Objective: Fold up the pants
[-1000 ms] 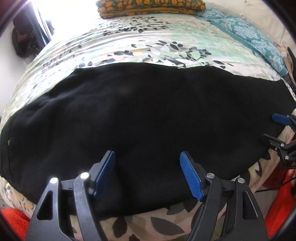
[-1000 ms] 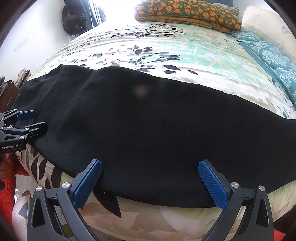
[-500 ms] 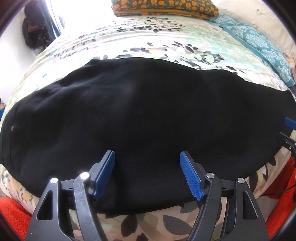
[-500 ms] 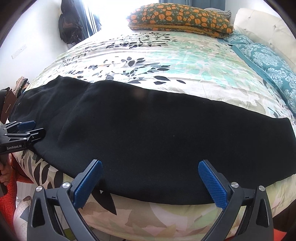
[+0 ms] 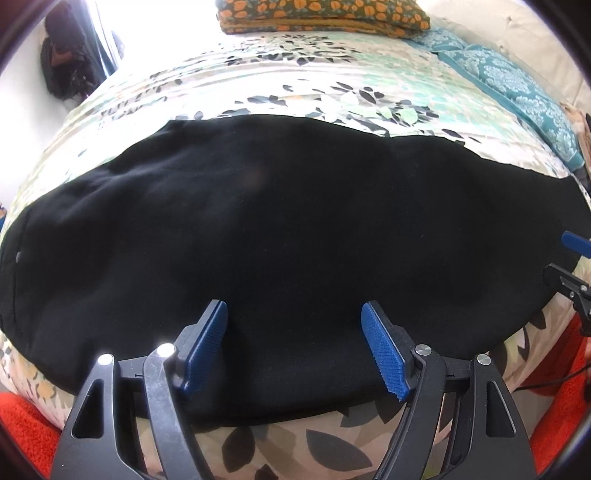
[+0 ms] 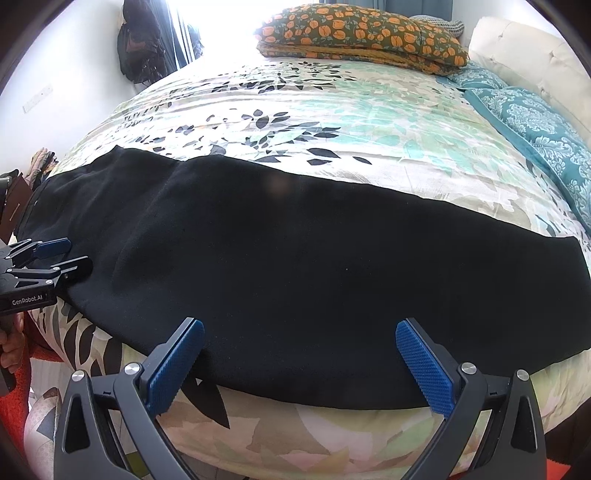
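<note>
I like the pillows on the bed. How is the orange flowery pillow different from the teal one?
The orange flowery pillow is dark green with orange blossoms; the teal pillow has a pale lacy pattern. The orange flowery pillow lies at the bed's far end, while the teal pillow runs along the right side. Both rest on the leaf-print bedspread, apart from the black pants.

Pants [image 6: 295,266] flat across near edge of bed [image 6: 332,110], running 9 to 3 o'clock. Pillow [image 6: 362,37] at 12, far end; second pillow [image 6: 535,125] at 2. Left gripper [image 5: 293,343] and right gripper [image 6: 299,362] at 6, over near hem.
</note>
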`<move>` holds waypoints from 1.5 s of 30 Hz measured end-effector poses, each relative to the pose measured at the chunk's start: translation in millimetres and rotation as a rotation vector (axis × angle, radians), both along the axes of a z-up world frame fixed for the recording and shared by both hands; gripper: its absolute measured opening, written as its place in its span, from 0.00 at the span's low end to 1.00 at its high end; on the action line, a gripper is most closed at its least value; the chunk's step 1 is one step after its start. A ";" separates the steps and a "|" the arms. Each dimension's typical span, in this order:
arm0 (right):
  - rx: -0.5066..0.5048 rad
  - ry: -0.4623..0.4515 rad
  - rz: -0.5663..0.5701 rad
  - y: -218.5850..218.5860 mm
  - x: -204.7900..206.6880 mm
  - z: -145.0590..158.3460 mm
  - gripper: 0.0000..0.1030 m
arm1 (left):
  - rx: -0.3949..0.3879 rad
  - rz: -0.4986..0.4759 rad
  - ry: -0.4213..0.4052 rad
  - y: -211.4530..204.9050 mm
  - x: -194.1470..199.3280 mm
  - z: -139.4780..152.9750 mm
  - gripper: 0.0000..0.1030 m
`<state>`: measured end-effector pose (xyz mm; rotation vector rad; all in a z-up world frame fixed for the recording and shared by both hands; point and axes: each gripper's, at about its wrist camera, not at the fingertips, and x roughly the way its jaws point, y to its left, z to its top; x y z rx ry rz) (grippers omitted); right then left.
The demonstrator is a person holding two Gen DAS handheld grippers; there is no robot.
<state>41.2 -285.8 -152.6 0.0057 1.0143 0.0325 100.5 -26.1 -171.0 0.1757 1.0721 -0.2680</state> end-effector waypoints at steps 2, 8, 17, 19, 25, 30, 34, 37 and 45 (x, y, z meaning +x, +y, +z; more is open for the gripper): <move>-0.003 0.003 0.003 0.7 0.4 -0.8 1.00 | -0.035 0.007 -0.027 1.6 -1.3 9.6 0.75; 0.000 0.044 -0.001 -0.2 4.6 -8.6 1.00 | -0.021 -0.008 -0.018 -1.1 -0.8 5.3 0.75; 0.044 0.010 -0.036 -11.3 3.4 -1.2 1.00 | -0.069 0.016 -0.026 0.3 -2.8 14.0 0.75; 0.105 -0.027 -0.089 -26.6 1.0 7.3 1.00 | -0.106 0.010 -0.045 -2.5 -2.4 24.6 0.75; 0.453 -0.253 -0.440 -157.8 -35.6 62.3 1.00 | -0.075 -0.055 -0.053 -13.6 -3.0 27.1 0.75; 0.693 -0.316 -0.760 -313.5 -95.2 73.8 1.00 | -0.097 -0.002 -0.028 5.2 -2.6 18.2 0.75; 0.858 -0.155 -0.777 -370.6 -109.3 36.3 1.00 | -0.115 0.044 -0.002 11.9 2.8 12.4 0.75; 0.885 -0.095 -0.647 -367.0 -94.5 23.2 1.00 | -0.109 0.037 0.000 5.3 3.2 13.3 0.75; 0.856 -0.019 -0.577 -358.6 -67.3 -8.0 1.00 | -0.073 -0.018 -0.037 -8.0 -5.1 24.2 0.75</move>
